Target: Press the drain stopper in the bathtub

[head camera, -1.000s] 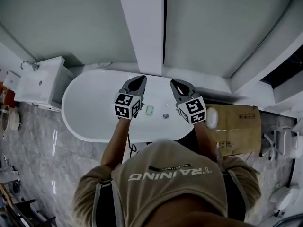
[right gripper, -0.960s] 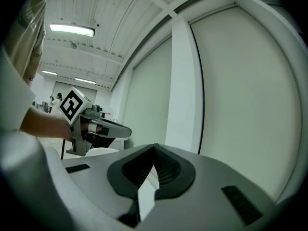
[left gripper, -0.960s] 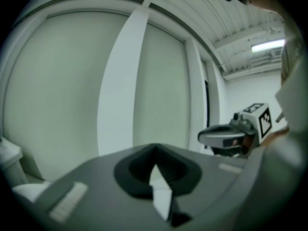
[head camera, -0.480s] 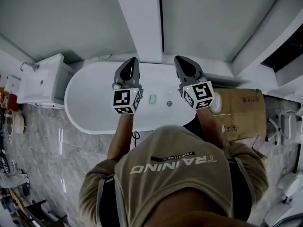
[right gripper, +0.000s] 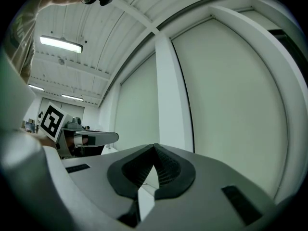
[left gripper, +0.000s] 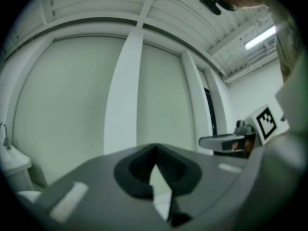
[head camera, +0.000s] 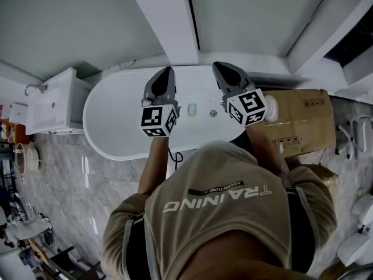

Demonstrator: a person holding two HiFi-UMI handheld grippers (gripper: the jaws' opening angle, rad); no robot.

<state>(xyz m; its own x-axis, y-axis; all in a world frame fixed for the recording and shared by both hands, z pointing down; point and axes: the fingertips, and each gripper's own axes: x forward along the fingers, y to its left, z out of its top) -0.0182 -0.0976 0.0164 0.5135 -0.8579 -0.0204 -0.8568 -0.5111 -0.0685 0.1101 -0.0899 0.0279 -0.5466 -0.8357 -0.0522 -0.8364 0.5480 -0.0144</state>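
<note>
Over the white bathtub (head camera: 116, 118), in the head view, the person holds both claws out, jaws aimed at the far wall. The left gripper (head camera: 167, 70) and the right gripper (head camera: 217, 66) sit side by side, well apart, each carrying its marker cube at the near end. The drain stopper (head camera: 213, 114) lies on the tub floor between the two claws, just left of the right claw's cube and nearer that claw than the other. A small green block (head camera: 192, 108) lies just left of the stopper, also between the claws (what it is cannot be told). A cardboard box (head camera: 303, 118) stands to the right of the right claw, beyond the tub's end, and a white basin unit (head camera: 52, 101) stands well left of the left claw.

In the left gripper view, the jaws meet at their tips with nothing between them. A white pillar (left gripper: 122, 95) rises straight ahead of them, and the right claw shows off to the right.

In the right gripper view, the jaws are likewise closed tip to tip and empty (only a thin sliver of light shows lower down). The pillar stands just ahead, and the left claw shows to the left.
</note>
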